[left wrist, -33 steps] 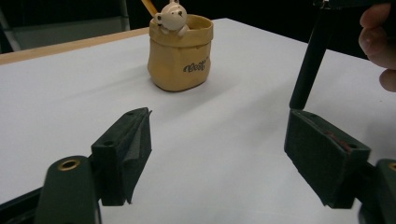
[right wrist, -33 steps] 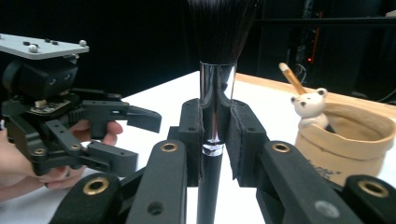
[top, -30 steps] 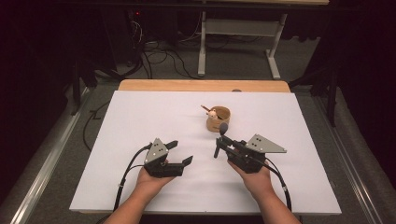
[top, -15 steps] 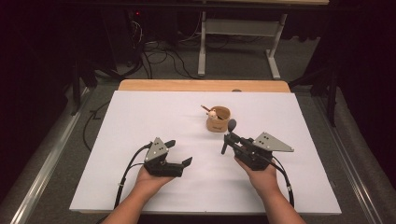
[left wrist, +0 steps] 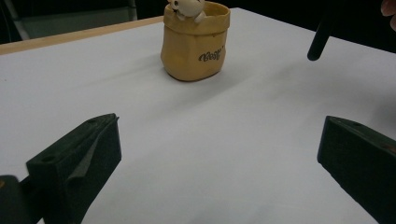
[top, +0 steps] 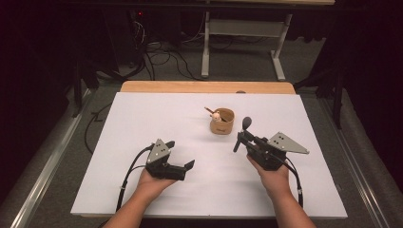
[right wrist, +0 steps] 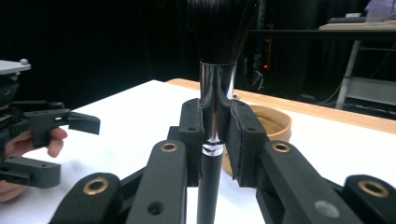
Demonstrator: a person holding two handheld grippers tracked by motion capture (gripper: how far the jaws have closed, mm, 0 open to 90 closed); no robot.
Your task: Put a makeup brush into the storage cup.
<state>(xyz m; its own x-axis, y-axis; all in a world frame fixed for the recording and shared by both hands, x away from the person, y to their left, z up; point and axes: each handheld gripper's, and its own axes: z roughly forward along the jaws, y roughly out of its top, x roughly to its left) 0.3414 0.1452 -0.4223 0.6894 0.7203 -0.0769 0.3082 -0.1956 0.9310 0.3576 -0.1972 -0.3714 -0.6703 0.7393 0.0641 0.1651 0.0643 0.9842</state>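
Right gripper view, right gripper (right wrist: 215,135) jaws clamped on makeup brush (right wrist: 215,93) ferrule, bristles up, left gripper (top: 179,154) jaws just opening wide, nothing between, tan pouch-shaped holder (top: 222,121) near on white surface (top: 142,118).

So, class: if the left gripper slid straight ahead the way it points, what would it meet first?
Probably the small tan pouch-shaped holder, slightly left of centre ahead of the open left gripper; bare white table lies between, though depth is uncertain.

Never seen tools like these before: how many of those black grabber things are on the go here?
2. The left gripper hangs open over the white table; the right gripper clamps a brush beside the pot.
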